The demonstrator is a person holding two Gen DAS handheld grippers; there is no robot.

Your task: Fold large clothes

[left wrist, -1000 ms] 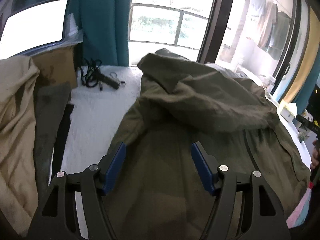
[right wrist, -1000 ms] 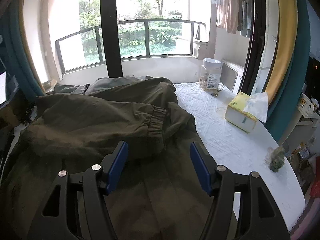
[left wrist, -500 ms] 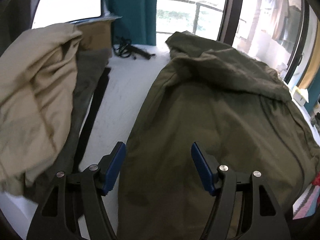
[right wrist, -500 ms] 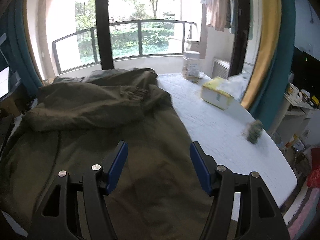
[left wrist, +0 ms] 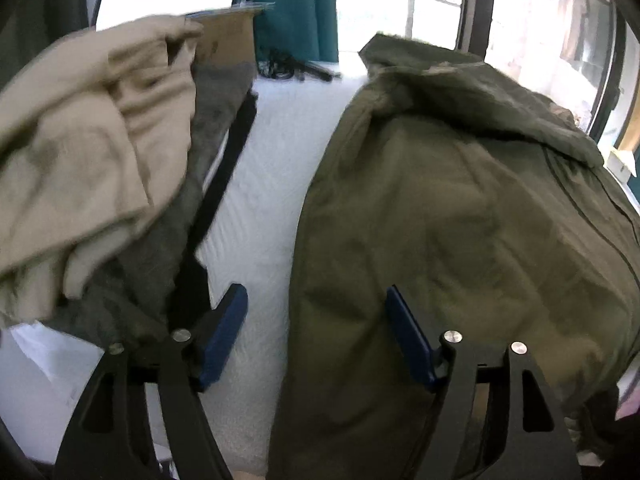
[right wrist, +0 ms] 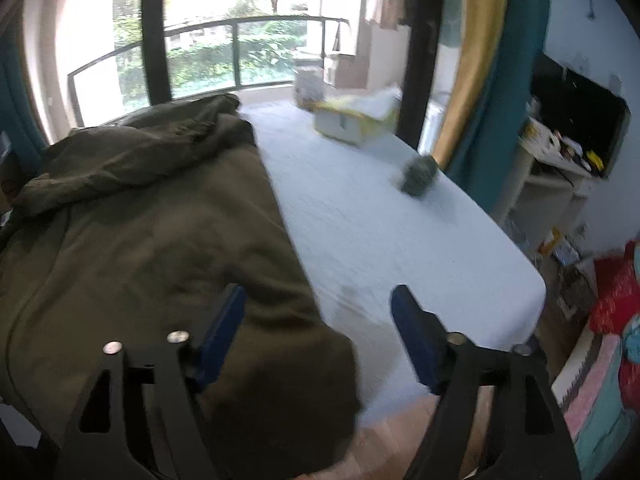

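A large olive green jacket lies spread on the white table, its sleeves folded across the chest. My left gripper hovers over the jacket's left edge near the hem. Its jaws are opening, and the edge lies below the gap without the pads touching it. In the right wrist view the same jacket fills the left half. My right gripper hangs over its lower right edge. Those jaws are opening too, and only the jacket's edge and bare table show between them.
A beige cloth pile lies over a grey garment and a black strap at the left. A cardboard box and cables sit at the back. A tissue box, a jar and a small green lump stand right; the table's corner is near.
Both grippers have drawn back along the jacket toward its near hem and sunk lower. The left one shifted to the jacket's left edge, the right one to its right edge. The right jaws stand wider.
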